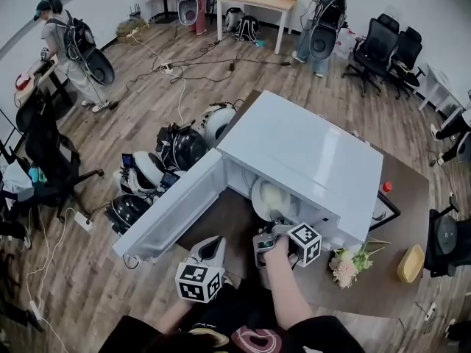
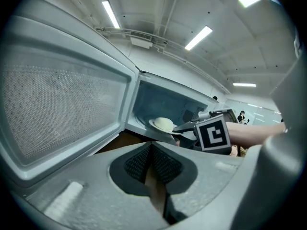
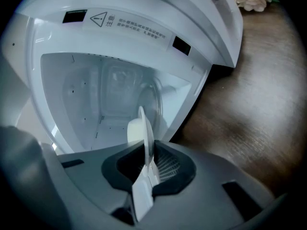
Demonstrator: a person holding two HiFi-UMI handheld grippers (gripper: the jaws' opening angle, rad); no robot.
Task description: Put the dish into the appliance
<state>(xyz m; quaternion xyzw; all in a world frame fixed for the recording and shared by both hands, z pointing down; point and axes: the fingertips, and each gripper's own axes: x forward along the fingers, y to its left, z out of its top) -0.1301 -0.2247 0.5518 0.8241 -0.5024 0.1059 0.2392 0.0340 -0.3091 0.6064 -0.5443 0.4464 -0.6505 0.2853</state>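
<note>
Right gripper [image 1: 275, 220]: you are pinching the dish [image 1: 271, 197] by its near rim, jaws almost together on it. The dish is lying level in the mouth of the microwave [image 1: 309, 149], with the cavity straight beyond. Left gripper [image 1: 212, 247] is hanging closed and empty, left, beside the open door [image 1: 171, 213].

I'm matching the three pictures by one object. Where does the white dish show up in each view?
Head view: the dish is just below centre, at the open mouth of the microwave, gripped by the right hand-held gripper.
Left gripper view: the dish is near centre, at the opening.
Right gripper view: the dish is edge-on at lower centre, between the jaws.
Shared landmark: the microwave.
</note>
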